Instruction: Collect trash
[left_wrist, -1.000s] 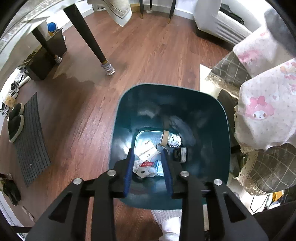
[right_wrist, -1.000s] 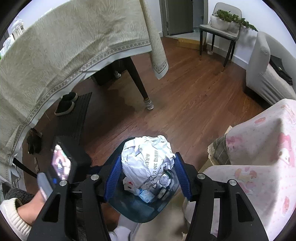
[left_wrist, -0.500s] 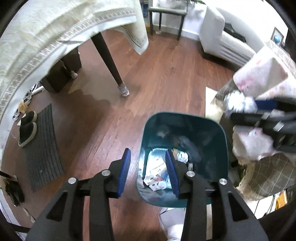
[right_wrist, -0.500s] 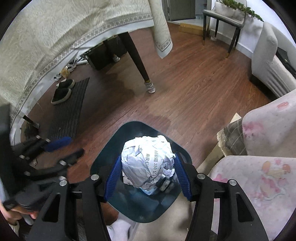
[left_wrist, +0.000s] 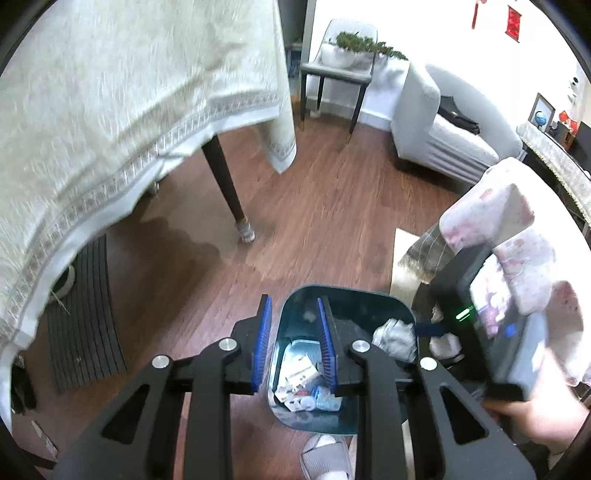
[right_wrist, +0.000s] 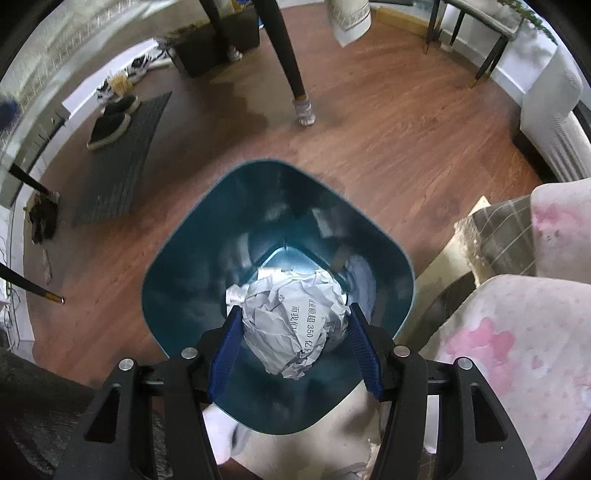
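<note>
Tablecloth (left_wrist: 110, 110) overhangs wooden floor (left_wrist: 332, 206); black slippers (right_wrist: 110, 123) on mat (right_wrist: 125, 158).

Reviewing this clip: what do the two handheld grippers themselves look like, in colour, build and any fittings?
Both match. The left gripper and right gripper have matte black angular frames with triangular cut-outs, silver round bolt heads at the joints, and ribbed blue pads lining the inner finger faces. No cables or printed markings show on either.
</note>
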